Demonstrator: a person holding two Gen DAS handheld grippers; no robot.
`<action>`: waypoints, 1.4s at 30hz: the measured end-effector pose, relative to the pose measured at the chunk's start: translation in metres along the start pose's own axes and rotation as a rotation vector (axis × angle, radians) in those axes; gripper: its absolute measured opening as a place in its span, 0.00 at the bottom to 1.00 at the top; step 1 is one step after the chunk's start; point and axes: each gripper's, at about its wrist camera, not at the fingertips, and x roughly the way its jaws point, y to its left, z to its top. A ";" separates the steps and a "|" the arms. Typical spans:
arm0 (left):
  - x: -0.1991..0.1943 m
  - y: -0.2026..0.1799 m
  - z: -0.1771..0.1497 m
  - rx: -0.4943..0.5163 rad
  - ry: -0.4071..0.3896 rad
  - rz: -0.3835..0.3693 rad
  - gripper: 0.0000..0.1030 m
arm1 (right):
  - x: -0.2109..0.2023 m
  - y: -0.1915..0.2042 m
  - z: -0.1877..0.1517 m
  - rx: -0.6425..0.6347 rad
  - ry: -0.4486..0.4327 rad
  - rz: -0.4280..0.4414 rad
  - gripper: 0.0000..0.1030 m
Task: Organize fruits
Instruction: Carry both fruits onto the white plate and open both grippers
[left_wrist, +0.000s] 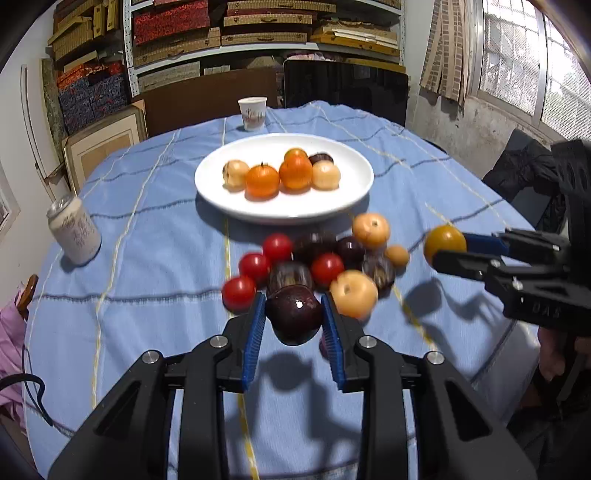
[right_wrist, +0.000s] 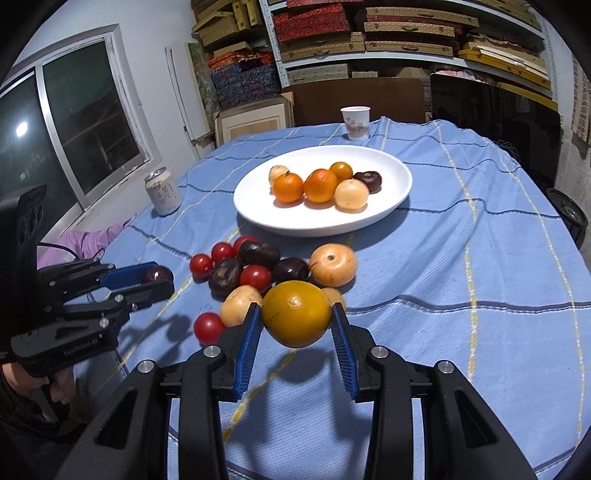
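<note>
Left claw (left_wrist: 293, 319) is clamped on a dark plum (left_wrist: 294, 315), right claw (right_wrist: 295, 317) on a yellow-orange fruit (right_wrist: 296, 313), both short of the white plate (left_wrist: 347, 206). A dark window (right_wrist: 74, 122) beyond the plate is seen only from the right wrist.

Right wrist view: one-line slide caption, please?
Right gripper lifts an orange toward the plate; left gripper holds a plum.

A plate (left_wrist: 347, 199) sat mid-bench (left_wrist: 147, 258) with several fruits (left_wrist: 280, 173) on it, a cup (left_wrist: 252, 113) behind it at the far edge and a can (left_wrist: 74, 235) well off to its left. Before the plate lay a loose cluster of fruits (left_wrist: 317, 258) on the cloth. Shelves of boxes (left_wrist: 229, 33) stood behind the bench.
</note>
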 end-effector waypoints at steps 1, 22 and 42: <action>0.001 0.001 0.007 0.000 -0.007 0.001 0.29 | -0.001 -0.002 0.002 0.001 -0.004 -0.003 0.38; 0.128 0.039 0.162 -0.065 0.025 0.035 0.29 | 0.101 -0.069 0.154 0.050 -0.007 -0.080 0.38; 0.145 0.047 0.166 -0.080 0.010 0.046 0.70 | 0.123 -0.083 0.168 0.060 -0.003 -0.056 0.49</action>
